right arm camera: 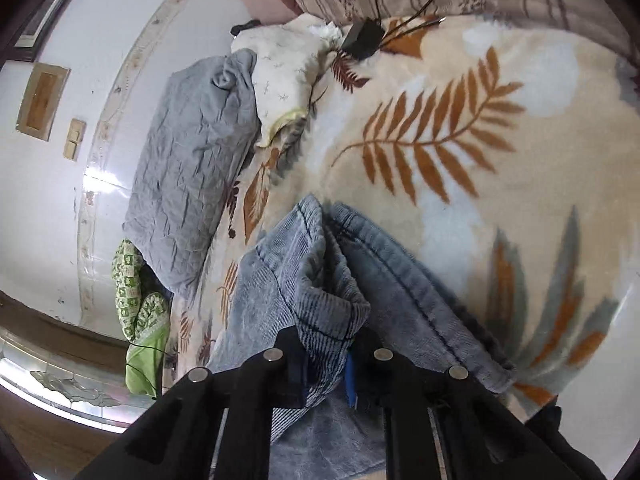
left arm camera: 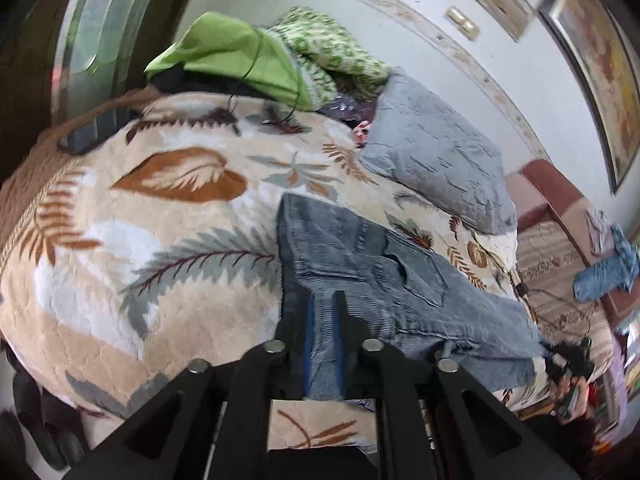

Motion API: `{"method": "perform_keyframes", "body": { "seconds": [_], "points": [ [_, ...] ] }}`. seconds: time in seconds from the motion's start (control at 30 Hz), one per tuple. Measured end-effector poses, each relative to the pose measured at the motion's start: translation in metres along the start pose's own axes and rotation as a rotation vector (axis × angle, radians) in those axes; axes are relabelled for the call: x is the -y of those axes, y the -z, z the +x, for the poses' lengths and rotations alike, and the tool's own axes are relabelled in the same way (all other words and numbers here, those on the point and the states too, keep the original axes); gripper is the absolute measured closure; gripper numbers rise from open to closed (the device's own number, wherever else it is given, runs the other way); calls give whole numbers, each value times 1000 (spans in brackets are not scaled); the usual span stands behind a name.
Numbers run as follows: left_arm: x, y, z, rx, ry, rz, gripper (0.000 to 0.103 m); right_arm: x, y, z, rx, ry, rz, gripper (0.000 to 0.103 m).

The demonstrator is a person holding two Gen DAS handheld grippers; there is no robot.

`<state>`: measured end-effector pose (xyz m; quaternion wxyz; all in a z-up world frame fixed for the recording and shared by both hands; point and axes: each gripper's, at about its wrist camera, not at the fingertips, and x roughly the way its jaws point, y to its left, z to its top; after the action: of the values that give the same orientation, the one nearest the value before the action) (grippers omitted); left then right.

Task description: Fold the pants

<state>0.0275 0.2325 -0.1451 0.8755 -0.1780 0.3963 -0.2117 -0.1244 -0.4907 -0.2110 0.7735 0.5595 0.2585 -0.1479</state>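
Note:
Grey-blue corduroy pants (left arm camera: 380, 272) lie across a leaf-patterned blanket (left arm camera: 160, 240) on a bed, with a flap pocket facing up. My left gripper (left arm camera: 325, 300) is shut on the near edge of the pants, a strip of the cloth caught between its blue pads. In the right wrist view the pants (right arm camera: 400, 272) are bunched, and a raised fold (right arm camera: 320, 300) sits between the fingers. My right gripper (right arm camera: 328, 336) is shut on that fold. The blanket (right arm camera: 480, 152) spreads out beyond it.
A grey pillow (left arm camera: 436, 152) lies behind the pants against the wall, also the grey pillow (right arm camera: 192, 168). Green cloths (left arm camera: 240, 56) are piled at the bed's far end. A black adapter with cables (right arm camera: 364, 38) rests on the blanket. Other jeans (left arm camera: 604, 272) lie on a sofa.

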Motion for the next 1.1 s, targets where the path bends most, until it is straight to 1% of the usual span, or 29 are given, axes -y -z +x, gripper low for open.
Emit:
{"method": "perform_keyframes", "body": {
  "seconds": [0.03, 0.1, 0.13, 0.17, 0.2, 0.23, 0.33, 0.4, 0.5, 0.6, 0.7, 0.8, 0.93, 0.97, 1.03, 1.07, 1.1],
  "points": [
    [-4, 1, 1, -6, -4, -24, 80, 3, 0, -3, 4, -2, 5, 89],
    [-8, 5, -1, -14, -14, -58, 59, 8, 2, -8, 8, 5, 4, 90],
    [-8, 7, -3, -12, -12, -64, 55, 10, 3, -11, 11, 12, -2, 90],
    [-7, 10, -5, -12, -15, -69, 43, 11, 4, -13, 15, 19, -6, 90],
    [-5, 13, -8, -11, -14, -76, 34, 11, 5, -14, 17, 26, -11, 89],
    [-3, 17, -10, -14, -7, -86, 32, 12, 6, -13, 14, 32, -14, 90],
    [5, 25, -7, -49, 36, -136, 30, 14, 6, -9, 5, 37, -1, 89],
    [13, 31, 0, -93, 61, -180, 23, 14, 5, -6, 0, 32, 6, 90],
    [22, 37, 19, -175, 92, -263, 23, 13, 5, -3, 0, 21, 15, 90],
    [25, 35, 39, -231, 105, -368, 23, 12, 6, -2, -2, 11, 20, 89],
    [20, 32, 54, -269, 116, -504, 22, 10, 7, -3, -6, 2, 20, 89],
    [19, 31, 68, -297, 108, -584, 22, 11, 6, -5, -9, -16, 26, 89],
    [19, 25, 81, -297, 102, -644, 22, 10, 6, -4, -18, -25, 17, 89],
    [20, 23, 84, -292, 105, -643, 22, 10, 6, -4, -19, -27, 16, 89],
    [23, 18, 91, -295, 74, -636, 24, 9, 6, -4, -20, -31, 16, 89],
    [23, 17, 93, -286, 77, -642, 24, 9, 7, -4, -19, -31, 14, 89],
    [23, 17, 94, -269, 75, -640, 31, 9, 7, -4, -19, -30, 13, 89]
  ]
}}
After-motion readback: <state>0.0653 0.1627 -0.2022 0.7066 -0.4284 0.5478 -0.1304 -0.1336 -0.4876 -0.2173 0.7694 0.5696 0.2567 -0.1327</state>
